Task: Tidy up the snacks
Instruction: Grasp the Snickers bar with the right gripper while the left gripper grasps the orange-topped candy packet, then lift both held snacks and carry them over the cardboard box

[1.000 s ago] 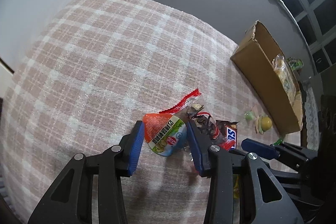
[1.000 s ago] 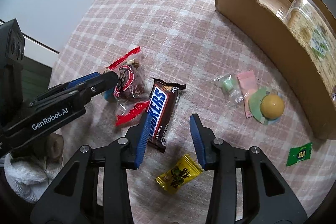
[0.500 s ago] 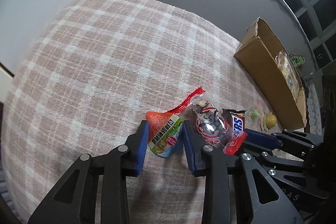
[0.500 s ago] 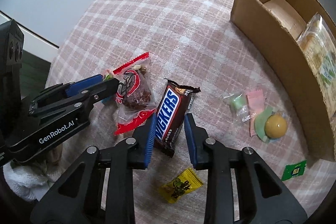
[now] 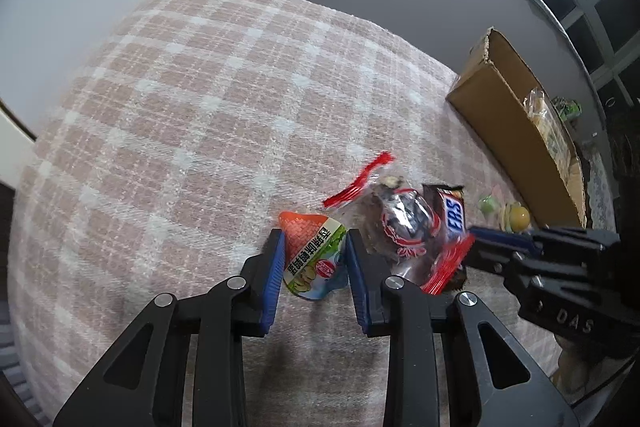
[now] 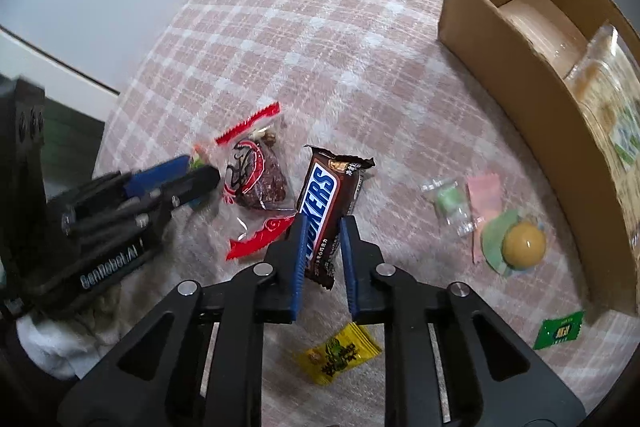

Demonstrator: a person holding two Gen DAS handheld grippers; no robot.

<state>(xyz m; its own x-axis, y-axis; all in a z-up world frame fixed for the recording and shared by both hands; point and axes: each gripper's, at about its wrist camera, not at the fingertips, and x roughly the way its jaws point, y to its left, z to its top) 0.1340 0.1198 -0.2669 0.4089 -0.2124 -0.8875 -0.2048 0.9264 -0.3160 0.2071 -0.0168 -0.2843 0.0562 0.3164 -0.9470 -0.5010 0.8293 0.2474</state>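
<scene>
My left gripper is shut on an orange, green and white snack packet, held just above the plaid cloth. My right gripper is shut on the near end of a brown Snickers bar, which also shows in the left wrist view. A clear red-edged bag of dark snacks lies between the two grippers. The open cardboard box stands at the right and holds a clear packet of biscuits.
Loose on the cloth near the box are a green candy, a pink wrapper, a yellow ball on a green wrapper, a green sachet and a yellow candy packet. The table's far edge meets a grey wall.
Both grippers closed: the left on the orange-green packet, the right on the Snickers bar. Both views pulled up and back slightly with the items held.
</scene>
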